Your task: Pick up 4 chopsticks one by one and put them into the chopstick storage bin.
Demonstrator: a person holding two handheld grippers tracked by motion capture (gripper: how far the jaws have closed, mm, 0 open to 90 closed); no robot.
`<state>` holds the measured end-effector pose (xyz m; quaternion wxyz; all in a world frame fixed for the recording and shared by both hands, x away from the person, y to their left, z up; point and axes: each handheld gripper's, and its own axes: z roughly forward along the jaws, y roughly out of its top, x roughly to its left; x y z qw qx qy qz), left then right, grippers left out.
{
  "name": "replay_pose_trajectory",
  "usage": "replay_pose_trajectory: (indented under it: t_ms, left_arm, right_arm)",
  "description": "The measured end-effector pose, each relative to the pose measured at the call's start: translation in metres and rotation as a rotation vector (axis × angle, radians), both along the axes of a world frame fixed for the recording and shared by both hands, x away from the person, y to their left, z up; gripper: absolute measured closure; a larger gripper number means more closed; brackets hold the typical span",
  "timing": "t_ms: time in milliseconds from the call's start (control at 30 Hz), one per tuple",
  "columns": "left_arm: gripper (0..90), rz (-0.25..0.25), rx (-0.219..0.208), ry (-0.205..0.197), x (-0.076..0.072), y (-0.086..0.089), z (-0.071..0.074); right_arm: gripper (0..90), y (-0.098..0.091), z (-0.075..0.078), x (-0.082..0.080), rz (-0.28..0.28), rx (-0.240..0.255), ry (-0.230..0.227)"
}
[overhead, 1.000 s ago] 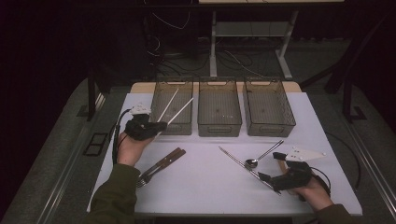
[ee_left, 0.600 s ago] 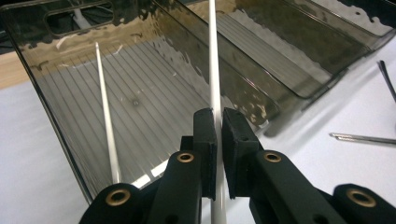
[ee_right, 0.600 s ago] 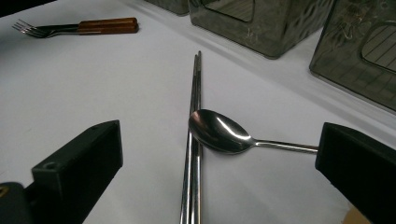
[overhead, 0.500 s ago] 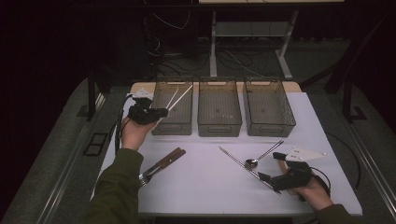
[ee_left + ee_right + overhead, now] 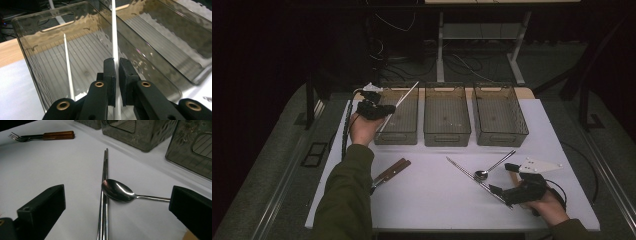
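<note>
A spoon (image 5: 117,191) lies across metal chopsticks (image 5: 103,195); fork (image 5: 41,136) beyond.

**White chopstick held over the left bin**

A thin white chopstick (image 5: 114,30) is clamped between the left gripper's (image 5: 117,68) fingers, slanting up and across the left bin (image 5: 398,136). A second white chopstick (image 5: 68,72) lies inside that smoky, clear plastic bin, leaning on its ribbed floor.
</note>
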<state>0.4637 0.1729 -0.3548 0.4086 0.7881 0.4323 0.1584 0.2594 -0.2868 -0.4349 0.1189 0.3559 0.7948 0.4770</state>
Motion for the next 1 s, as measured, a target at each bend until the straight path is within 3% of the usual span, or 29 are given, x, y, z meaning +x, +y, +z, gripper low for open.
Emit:
replay_pose_trajectory:
  t_ms: [500,733,1000]
  left_arm:
    - [84.2,0.064,0.034,0.031,0.025,-0.013,-0.023]
    - [84.1,0.080,0.076,0.050,0.029,-0.018,-0.031]
    - [83.2,0.096,0.088,0.062,0.030,-0.018,-0.032]
  right_arm:
    - [0.9,-0.001,0.001,-0.001,0.003,0.006,0.001]
    - [0.9,-0.001,0.001,-0.001,0.005,0.010,0.000]
    - [0.9,0.000,0.001,-0.002,0.008,0.010,0.001]
